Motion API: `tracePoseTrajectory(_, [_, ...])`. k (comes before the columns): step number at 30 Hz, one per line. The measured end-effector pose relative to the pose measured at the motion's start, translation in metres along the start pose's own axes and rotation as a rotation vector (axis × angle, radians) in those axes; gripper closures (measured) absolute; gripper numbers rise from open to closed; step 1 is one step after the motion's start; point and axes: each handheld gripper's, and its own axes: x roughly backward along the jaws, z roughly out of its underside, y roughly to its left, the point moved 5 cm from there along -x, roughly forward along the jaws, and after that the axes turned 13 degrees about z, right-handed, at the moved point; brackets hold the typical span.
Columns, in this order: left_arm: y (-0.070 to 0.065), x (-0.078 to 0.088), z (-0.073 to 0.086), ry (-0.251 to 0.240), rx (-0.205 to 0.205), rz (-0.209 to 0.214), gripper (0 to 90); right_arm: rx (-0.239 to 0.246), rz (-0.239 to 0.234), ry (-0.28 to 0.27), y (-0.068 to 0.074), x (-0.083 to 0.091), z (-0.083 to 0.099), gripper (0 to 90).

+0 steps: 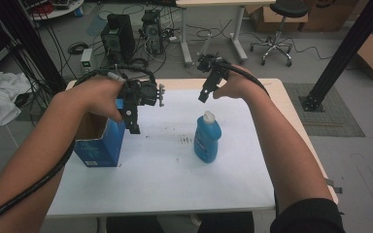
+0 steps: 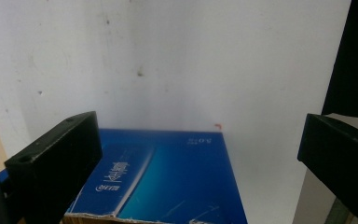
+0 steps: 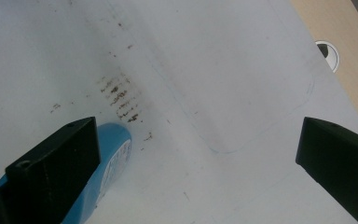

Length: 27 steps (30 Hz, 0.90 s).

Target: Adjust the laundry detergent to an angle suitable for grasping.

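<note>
An open blue cardboard box [image 1: 99, 143] stands on the white sheet at the table's left. My left gripper [image 1: 133, 124] hangs open just over its right side, and its own view looks down on the box's blue printed face [image 2: 177, 177]. A blue bottle [image 1: 207, 138] with a white cap stands upright in the middle of the sheet. My right gripper [image 1: 204, 96] is open, held in the air behind and above the cap. In the right gripper view the bottle [image 3: 105, 179] lies low at the left, partly behind the left jaw.
The white sheet [image 1: 175, 165] covers most of the wooden table and carries brown smudges [image 3: 119, 98] near the bottle. A cable hole [image 3: 328, 51] sits in the bare wood. Computer towers [image 1: 116, 36], a stool [image 1: 279, 29] and black frame posts stand on the floor beyond.
</note>
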Motion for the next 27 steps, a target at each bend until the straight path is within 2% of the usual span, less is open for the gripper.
tracePoseTrajectory(14, [-0.0068, -0.0005, -0.0029, 0.006, 0.001, 0.000, 0.1, 0.003, 0.002, -0.007, 0.0001, -0.0007, -0.0004, 0.0])
tracePoseTrajectory(16, [-0.0082, 0.0008, -0.0020, -0.009, -0.002, 0.000, 0.1, -0.004, -0.003, -0.014, -0.0003, 0.0000, -0.0015, 0.0])
tracePoseTrajectory(22, [-0.0069, 0.0012, 0.0004, 0.001, -0.006, -0.003, 0.1, -0.013, 0.003, -0.012, -0.0032, -0.0007, -0.0021, 0.0])
tracePoseTrajectory(27, [-0.0046, 0.0024, 0.0027, 0.004, 0.007, -0.009, 0.1, -0.017, 0.010, -0.004, -0.0051, -0.0009, 0.0001, 0.0])
